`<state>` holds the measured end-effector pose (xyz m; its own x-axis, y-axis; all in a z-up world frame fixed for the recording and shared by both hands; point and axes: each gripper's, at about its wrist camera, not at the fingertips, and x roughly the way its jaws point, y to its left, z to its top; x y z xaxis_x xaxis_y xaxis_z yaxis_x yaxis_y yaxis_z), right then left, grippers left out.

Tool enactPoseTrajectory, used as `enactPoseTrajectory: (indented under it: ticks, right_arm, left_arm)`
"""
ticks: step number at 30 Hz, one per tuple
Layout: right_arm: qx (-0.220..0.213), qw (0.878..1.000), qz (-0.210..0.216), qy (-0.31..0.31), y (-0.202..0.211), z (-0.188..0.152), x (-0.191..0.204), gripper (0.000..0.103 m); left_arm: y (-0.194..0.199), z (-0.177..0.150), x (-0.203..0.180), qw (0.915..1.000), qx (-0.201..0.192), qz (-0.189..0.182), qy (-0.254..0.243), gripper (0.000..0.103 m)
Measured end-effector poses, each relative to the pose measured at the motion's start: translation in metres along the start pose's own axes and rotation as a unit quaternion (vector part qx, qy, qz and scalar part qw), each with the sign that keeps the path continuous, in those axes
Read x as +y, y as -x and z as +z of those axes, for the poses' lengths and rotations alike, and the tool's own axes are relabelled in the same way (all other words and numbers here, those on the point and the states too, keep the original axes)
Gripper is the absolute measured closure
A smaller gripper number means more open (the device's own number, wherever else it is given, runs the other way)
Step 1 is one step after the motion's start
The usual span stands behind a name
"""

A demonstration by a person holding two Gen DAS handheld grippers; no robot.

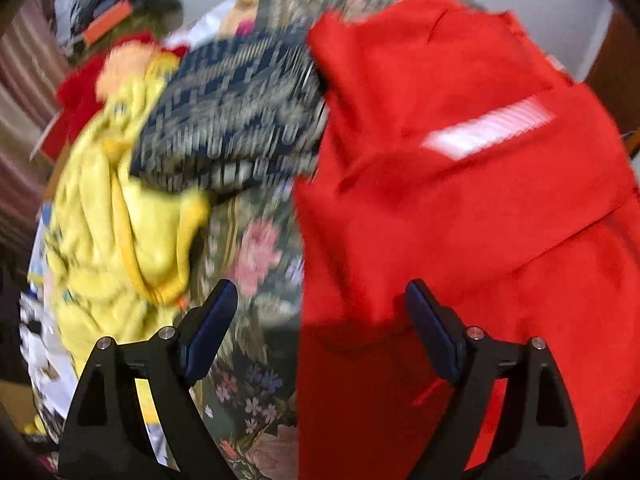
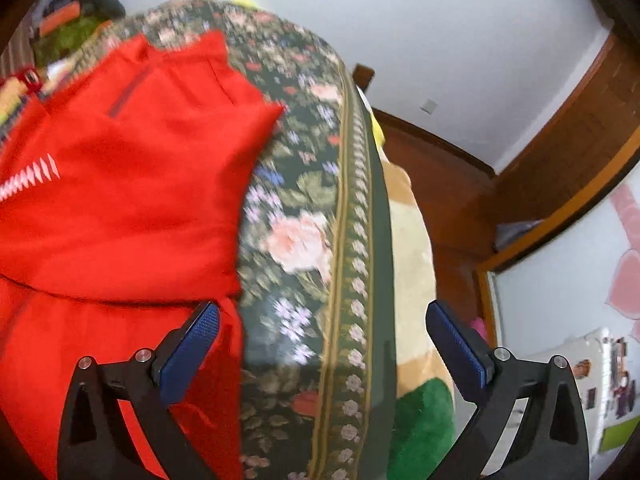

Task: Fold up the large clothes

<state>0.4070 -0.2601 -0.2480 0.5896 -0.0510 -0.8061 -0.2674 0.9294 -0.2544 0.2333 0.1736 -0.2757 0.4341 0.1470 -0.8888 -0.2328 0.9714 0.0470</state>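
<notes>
Left gripper [image 1: 320, 300] spread, nothing between its pads; right gripper [image 2: 322, 318] likewise spread and empty. Red garment [image 1: 460, 208] with a white striped patch lies folded over on the floral bedspread [image 2: 304, 240]. Beside it sit a yellow garment [image 1: 108, 220] and a dark patterned cloth [image 1: 236, 120]. White wall [image 2: 440, 32], wooden trim beyond.

Red garment [image 1: 460, 208] with white striped patch; dark green floral bedspread [image 2: 296, 200]; crumpled yellow garment [image 1: 108, 240]; navy-and-cream patterned cloth [image 1: 232, 120].
</notes>
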Motion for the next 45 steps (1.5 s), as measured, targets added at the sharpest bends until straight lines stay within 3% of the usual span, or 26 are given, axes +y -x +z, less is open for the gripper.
enactPoseTrajectory:
  ticks: [6,13,18,21,26,34,36,39,40,41,43,45]
  right_arm:
    - [-0.042,0.996,0.075,-0.015,0.024,0.035,0.015,0.001]
    - [-0.081,0.988,0.131,-0.005,0.028,0.087,0.038,0.0]
    - [-0.072,0.981,0.177,-0.014,-0.001,0.131,0.049,0.0]
    - [-0.061,0.981,0.185,-0.005,-0.027,0.154,0.058,0.0]
    - [-0.05,0.981,0.187,-0.004,-0.078,0.19,0.07,0.0]
    - [-0.009,0.966,0.249,-0.073,-0.159,0.243,0.079,0.003]
    - [-0.001,0.96,0.265,-0.091,-0.175,0.255,0.082,0.009]
    - [0.016,0.951,0.285,-0.119,-0.196,0.265,0.086,0.029]
    - [0.022,0.948,0.291,-0.125,-0.2,0.265,0.088,0.044]
    - [0.036,0.943,0.301,-0.134,-0.209,0.265,0.091,0.051]
    - [0.029,0.947,0.29,-0.132,-0.212,0.264,0.096,0.058]
    - [0.01,0.952,0.284,-0.11,-0.204,0.26,0.101,0.077]
  left_arm:
    - [0.048,0.061,-0.02,0.9965,-0.07,-0.012,-0.043,0.016]
    - [0.047,0.139,-0.04,0.9911,-0.109,-0.032,-0.07,0.012]
    - [0.018,0.188,-0.059,0.9898,-0.102,-0.054,-0.084,0.012]
    - [-0.005,0.215,-0.069,0.9893,-0.084,-0.071,-0.096,0.012]
    - [-0.041,0.258,-0.079,0.9873,-0.085,-0.074,-0.111,0.012]
    - [-0.103,0.315,-0.086,0.9884,-0.074,-0.112,-0.071,0.012]
    - [-0.117,0.323,-0.089,0.9889,-0.07,-0.117,-0.059,0.012]
    - [-0.137,0.331,-0.092,0.9868,-0.067,-0.143,-0.036,0.016]
    - [-0.142,0.331,-0.093,0.9858,-0.064,-0.152,-0.032,0.027]
    - [-0.147,0.329,-0.096,0.9837,-0.057,-0.168,-0.029,0.033]
    - [-0.154,0.325,-0.104,0.9821,-0.046,-0.18,-0.034,0.065]
    - [-0.149,0.319,-0.115,0.984,-0.061,-0.158,-0.056,0.075]
